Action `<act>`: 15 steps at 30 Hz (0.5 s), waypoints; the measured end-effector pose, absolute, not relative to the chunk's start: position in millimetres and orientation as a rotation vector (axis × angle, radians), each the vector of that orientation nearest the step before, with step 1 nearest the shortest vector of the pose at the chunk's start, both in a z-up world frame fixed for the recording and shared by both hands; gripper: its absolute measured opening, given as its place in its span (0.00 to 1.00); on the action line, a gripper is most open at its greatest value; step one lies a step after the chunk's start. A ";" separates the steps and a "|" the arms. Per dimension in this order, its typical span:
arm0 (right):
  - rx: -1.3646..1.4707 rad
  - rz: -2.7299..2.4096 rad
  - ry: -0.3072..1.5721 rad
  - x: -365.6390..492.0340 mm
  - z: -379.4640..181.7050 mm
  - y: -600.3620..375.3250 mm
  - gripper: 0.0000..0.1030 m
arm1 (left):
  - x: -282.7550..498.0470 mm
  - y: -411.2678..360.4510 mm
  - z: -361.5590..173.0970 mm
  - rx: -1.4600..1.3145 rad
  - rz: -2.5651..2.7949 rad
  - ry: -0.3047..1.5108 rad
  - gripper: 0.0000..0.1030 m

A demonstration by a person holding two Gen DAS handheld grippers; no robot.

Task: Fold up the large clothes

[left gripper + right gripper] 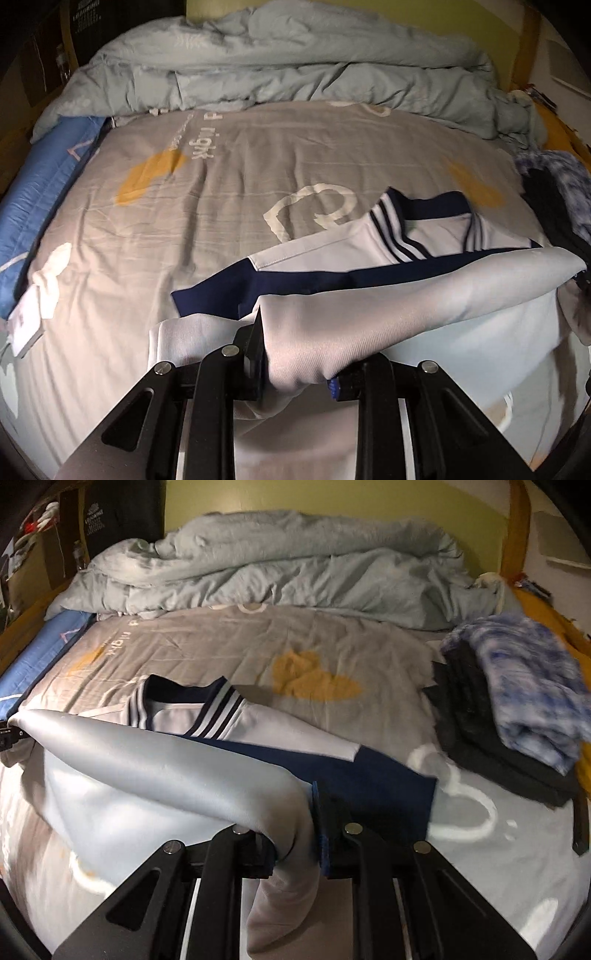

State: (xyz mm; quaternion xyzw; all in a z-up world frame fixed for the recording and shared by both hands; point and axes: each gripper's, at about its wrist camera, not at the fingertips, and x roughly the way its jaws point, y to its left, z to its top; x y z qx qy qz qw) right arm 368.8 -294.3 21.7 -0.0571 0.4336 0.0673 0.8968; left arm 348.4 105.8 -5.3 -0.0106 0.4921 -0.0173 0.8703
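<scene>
Garment: white jersey (pixel 369 314) with navy trim, lower centre, lying on bedsheet (pixel 221 221).
Left gripper (pixel 295 354): clenched on hem.
Right gripper (pixel 295 823): likewise clamped, stretching the edge taut, probably for folding.
Upper right: folded pile (pixel 517 709), set aside.
</scene>
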 end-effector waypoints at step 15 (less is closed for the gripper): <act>-0.188 0.093 0.846 359.2 33.0 -314.2 0.79 | 305.6 115.3 20.5 0.061 -0.016 0.703 0.96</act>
